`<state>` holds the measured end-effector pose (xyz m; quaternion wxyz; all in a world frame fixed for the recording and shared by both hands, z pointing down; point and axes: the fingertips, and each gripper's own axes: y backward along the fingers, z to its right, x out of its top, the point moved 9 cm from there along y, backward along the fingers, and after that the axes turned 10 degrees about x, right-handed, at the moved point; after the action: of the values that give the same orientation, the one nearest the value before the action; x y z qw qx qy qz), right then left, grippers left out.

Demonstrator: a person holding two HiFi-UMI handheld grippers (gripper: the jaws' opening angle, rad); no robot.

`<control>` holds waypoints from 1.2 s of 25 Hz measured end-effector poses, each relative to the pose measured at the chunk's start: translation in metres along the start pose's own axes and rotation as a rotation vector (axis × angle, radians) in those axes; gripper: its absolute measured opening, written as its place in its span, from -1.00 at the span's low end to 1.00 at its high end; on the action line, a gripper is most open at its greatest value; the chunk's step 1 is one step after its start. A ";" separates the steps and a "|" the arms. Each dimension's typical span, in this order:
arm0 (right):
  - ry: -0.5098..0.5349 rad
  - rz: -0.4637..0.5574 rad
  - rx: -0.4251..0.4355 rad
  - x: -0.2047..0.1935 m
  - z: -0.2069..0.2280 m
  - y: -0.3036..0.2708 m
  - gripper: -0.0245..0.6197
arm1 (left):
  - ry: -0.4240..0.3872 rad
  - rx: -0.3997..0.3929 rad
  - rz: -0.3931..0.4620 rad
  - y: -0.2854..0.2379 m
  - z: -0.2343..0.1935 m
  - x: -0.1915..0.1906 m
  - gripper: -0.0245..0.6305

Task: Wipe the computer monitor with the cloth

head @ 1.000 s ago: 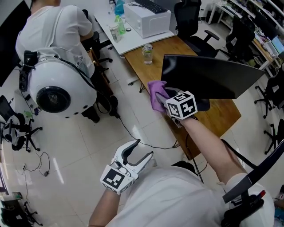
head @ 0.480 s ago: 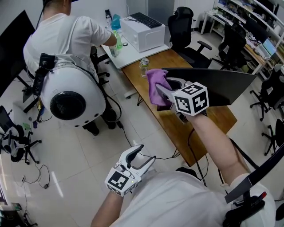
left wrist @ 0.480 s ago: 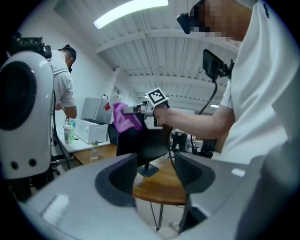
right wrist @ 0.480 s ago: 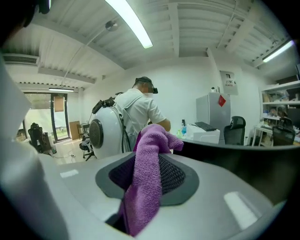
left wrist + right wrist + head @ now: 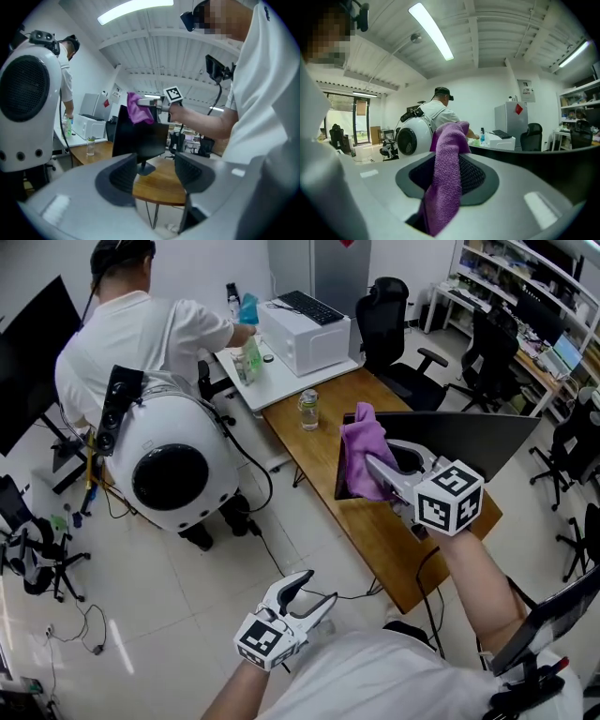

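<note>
A: Far left of the left tool?
B: Big white round machine (image 5: 173, 474). A person in a white shirt (image 5: 141, 329) is beyond it, at a white tabletop (image 5: 267, 385).
A: Left tool (image 5: 317, 589) itself?
B: Held low, close to the wearer's body, over the tiled floor (image 5: 187, 596). Jaws are apart with nothing between them. Its own view looks through the gap at the dark monitor (image 5: 140, 138).
A: Ahead of the left tool?
B: Wooden tabletop (image 5: 375, 531). A glass jar (image 5: 308, 411) stands upright at its far end, well apart from both tools.
A: Cloth?
B: Purple cloth (image 5: 361, 460), pinched in the right tool (image 5: 377, 468), whose jaws are closed on it. In the right tool's view it sticks up past the jaw tips and also hangs down between them.
A: Is it touching the monitor?
B: Looks like it. The cloth sits at the screen's upper left corner and seems pressed against it, though I can't be sure of the contact. The left tool's view shows it draped over the top edge.
A: Monitor position?
B: On the wooden tabletop, just right of the right tool's tips. Its top edge runs away to the right.
A: Further right of the right tool?
B: Black office chairs (image 5: 492, 329), well apart.
</note>
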<state>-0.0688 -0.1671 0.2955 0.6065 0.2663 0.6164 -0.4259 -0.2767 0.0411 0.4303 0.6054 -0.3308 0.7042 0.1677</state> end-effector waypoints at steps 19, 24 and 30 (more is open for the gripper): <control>-0.082 0.096 -0.527 -0.101 -0.003 0.357 -0.52 | -0.133 -0.075 -0.011 -0.084 0.106 0.053 -0.10; -0.066 0.120 -0.479 -0.111 0.000 0.376 -0.52 | -0.134 -0.071 -0.002 -0.096 0.147 0.055 -0.10; -0.086 0.114 -0.422 -0.133 -0.017 0.399 -0.52 | -0.126 -0.065 -0.049 -0.088 0.195 0.036 -0.10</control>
<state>0.2752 0.0701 0.3428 0.6975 0.1496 0.6494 -0.2636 -0.0751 0.0915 0.3687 0.6414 -0.3564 0.6505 0.1962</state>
